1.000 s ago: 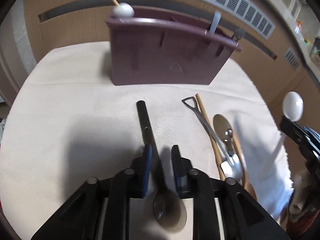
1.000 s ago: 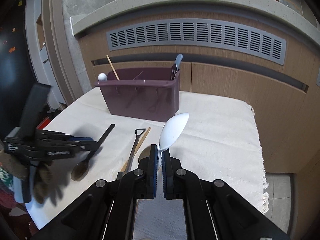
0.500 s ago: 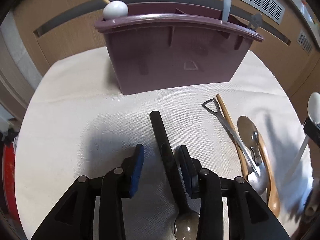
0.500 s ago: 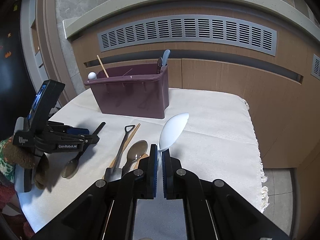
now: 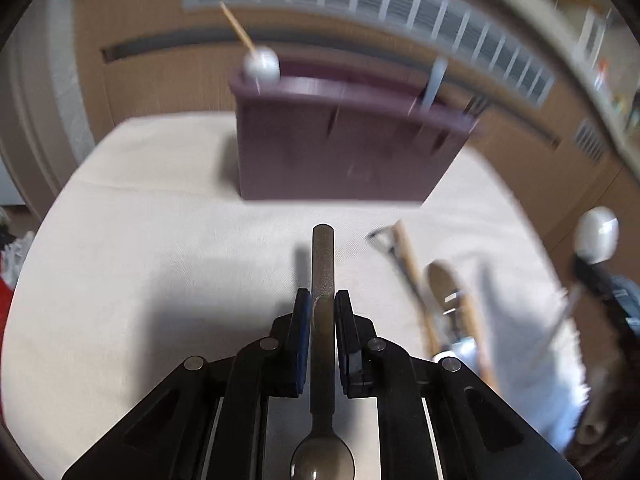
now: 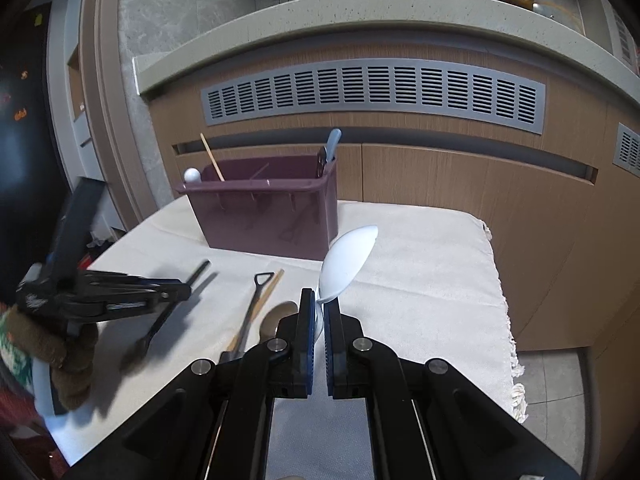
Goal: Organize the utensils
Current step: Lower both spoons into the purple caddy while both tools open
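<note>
Black left claw, its jaws having just been closing, grips the dark long-handled metal spoon above the cream cloth-covered bench. Right claw is clenched on a pale blue plastic spoon. Beyond stands the maroon plastic utensil caddy.

Bare cloth lies open left of the loose utensils and right of the purple caddy. The caddy blocks the counter's back, cabinet behind.

Wood-panelled counter front, grey vent grille, tiled floor.
</note>
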